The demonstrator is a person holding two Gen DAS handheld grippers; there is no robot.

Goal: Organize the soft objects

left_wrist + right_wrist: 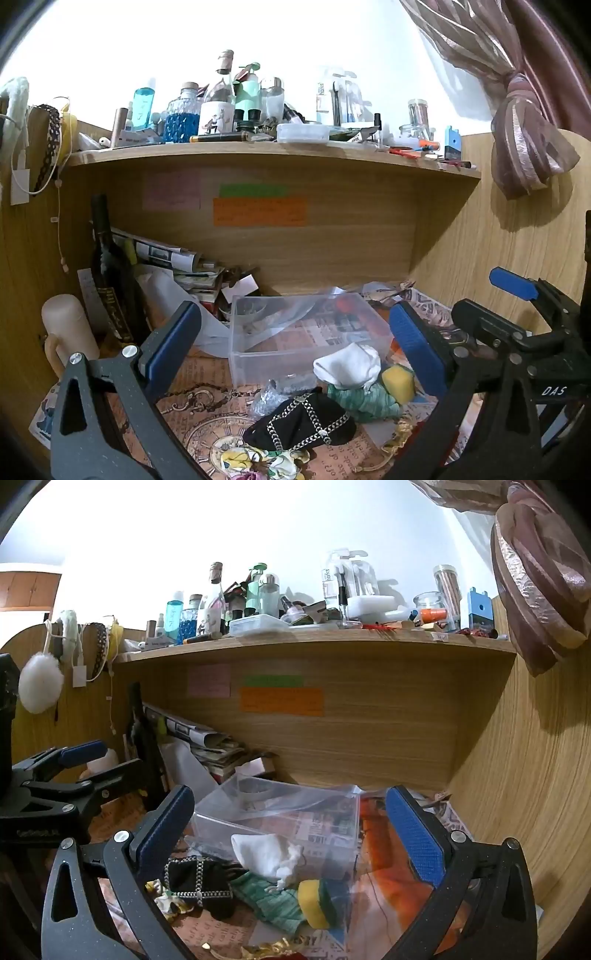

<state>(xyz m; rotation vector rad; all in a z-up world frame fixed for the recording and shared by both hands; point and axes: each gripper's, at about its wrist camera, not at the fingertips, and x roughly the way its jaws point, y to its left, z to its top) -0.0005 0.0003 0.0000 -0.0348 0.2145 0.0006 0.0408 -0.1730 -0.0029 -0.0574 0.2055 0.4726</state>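
A pile of soft things lies on the desk in front of a clear plastic bin (258,354): a white cloth (349,365), a green cloth (364,400), a yellow sponge (398,382), a black cloth with chain trim (301,424) and a floral cloth (258,461). My left gripper (295,332) is open and empty above the pile. My right gripper (291,819) is open and empty, also above the pile; it shows at the right in the left wrist view (517,295). The right wrist view shows the bin (332,812), white cloth (266,853), green cloth (273,897), sponge (317,902) and black cloth (199,882).
A dark bottle (110,280), papers (166,254) and a cream mug (68,332) stand at the back left. A cluttered wooden shelf (258,151) runs overhead. A wooden wall (517,794) and a curtain (524,122) are at the right.
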